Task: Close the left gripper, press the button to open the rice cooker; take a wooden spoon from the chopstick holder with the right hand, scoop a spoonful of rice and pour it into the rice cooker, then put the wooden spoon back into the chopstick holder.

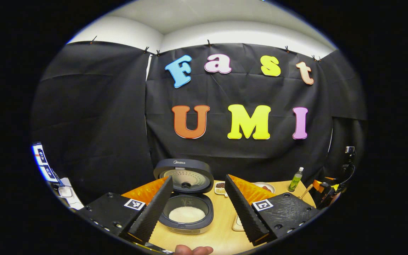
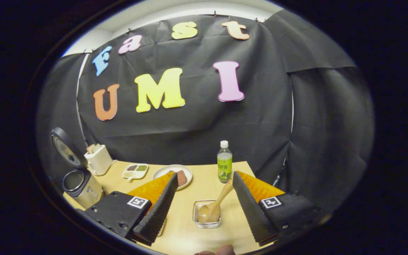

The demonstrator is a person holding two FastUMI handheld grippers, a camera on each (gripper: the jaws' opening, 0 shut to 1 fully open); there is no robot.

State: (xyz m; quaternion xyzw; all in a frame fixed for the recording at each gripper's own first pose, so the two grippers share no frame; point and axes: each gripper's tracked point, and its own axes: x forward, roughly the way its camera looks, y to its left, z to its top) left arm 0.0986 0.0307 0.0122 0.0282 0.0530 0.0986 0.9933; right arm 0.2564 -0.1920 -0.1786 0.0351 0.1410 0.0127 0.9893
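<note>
Wooden spoon sits between the wide-open, empty right tongs, handle leaning to 1 o'clock. Left tongs gape empty too.

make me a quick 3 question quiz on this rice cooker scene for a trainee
1. True or false: the rice cooker lid stands open.
2. Where does the wooden spoon lie? A) in the glass dish B) in the cooker C) on the plate
3. Fill in: the green bottle stands ____ on the table.

Key:
1. True; white rice shows in the pot.
2. A; its bowl rests in the dish, between the open fingers of the right gripper.
3. upright
</note>
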